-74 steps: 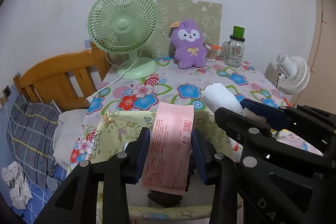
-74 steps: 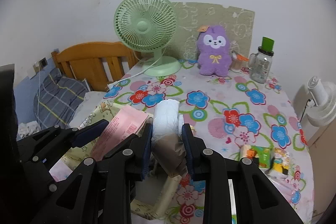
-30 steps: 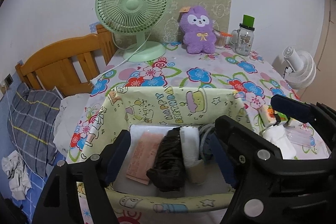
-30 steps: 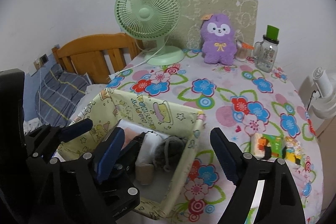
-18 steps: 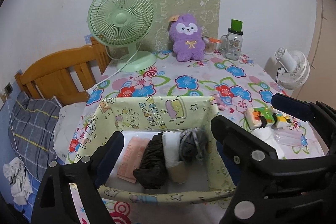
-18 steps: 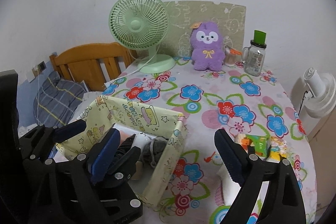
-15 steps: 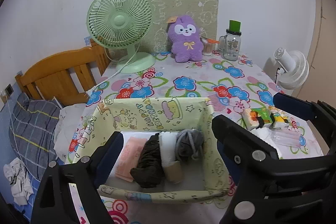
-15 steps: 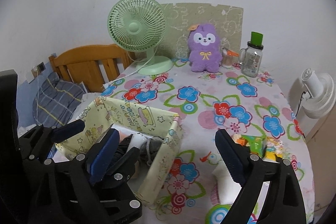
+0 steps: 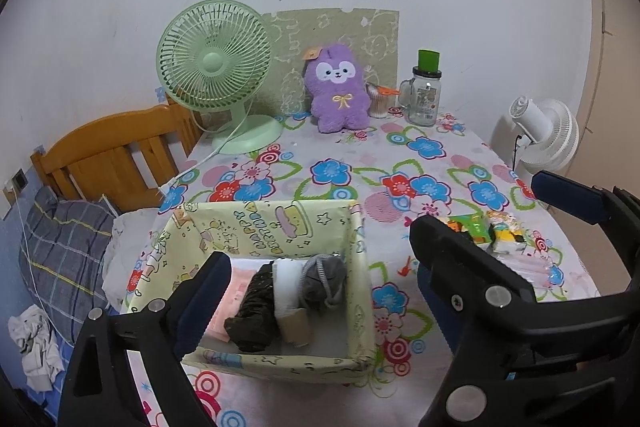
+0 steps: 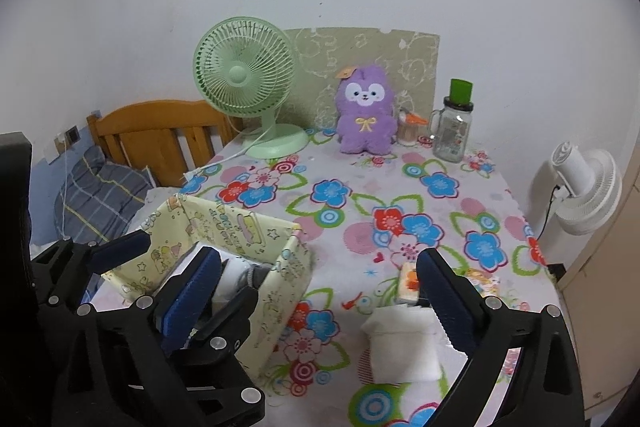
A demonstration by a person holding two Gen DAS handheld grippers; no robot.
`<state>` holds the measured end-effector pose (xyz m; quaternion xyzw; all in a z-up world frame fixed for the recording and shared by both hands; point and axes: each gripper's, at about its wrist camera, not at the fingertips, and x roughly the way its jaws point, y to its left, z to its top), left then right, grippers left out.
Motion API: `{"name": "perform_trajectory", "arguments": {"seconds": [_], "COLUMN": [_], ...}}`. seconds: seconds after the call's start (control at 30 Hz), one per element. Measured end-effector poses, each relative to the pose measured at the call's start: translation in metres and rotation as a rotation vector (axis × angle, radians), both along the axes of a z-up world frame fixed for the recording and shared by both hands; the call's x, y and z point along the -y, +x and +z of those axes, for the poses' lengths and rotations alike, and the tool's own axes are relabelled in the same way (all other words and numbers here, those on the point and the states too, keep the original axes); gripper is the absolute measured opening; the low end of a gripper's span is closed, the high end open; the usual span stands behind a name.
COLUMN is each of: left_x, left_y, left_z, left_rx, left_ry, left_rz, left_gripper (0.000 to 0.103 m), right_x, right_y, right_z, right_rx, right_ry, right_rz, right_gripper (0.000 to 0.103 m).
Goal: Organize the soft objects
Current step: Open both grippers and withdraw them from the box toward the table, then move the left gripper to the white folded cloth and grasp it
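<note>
The right gripper (image 10: 320,303) stands wide open with nothing between its blue pads (image 10: 442,301), its jaws having just been opening. Directly ahead of it and a little toward its right finger lies a folded white cloth (image 10: 402,345) flat on the flowered tablecloth (image 10: 420,187), its long side running roughly across the line of the fingers, so the jaws as they stand would straddle it along its length. Just beyond the cloth, partly behind the right finger, sit small colourful packets (image 10: 410,283); what they are is hard to tell from here.

The left gripper (image 9: 320,271) is likewise released and empty, its jaws also having just been opening. Between its fingers, lower down, sits the yellow fabric bin (image 9: 256,223), and in it lie a pink packet (image 9: 236,291), a dark bundle (image 9: 254,315), a white roll (image 9: 290,291) and a grey ball of yarn (image 9: 322,279), side by side with their long axes running away from the camera.

The loose soft things left on the table lie to the right of the bin, so the right hand is the nearer one. The likely next reach is its short drop forward onto the white cloth, with the bin then off to its left.
</note>
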<state>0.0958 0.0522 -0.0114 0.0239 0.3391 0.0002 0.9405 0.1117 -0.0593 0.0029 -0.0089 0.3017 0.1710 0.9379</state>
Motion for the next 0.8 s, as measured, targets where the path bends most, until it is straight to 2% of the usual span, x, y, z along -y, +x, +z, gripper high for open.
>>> {"name": "perform_trajectory", "arguments": {"seconds": [0.8], "left_x": [0.064], "left_y": [-0.019], "left_z": [0.010], "left_rx": [0.036], "left_ry": [-0.011], "left_rz": [-0.038], "left_gripper": [0.096], "right_x": [0.072], "right_y": [-0.023], "right_z": [0.008], "right_rx": [0.067], "right_ry": [-0.004], "right_rz": [-0.049], "right_gripper": [0.102]}}
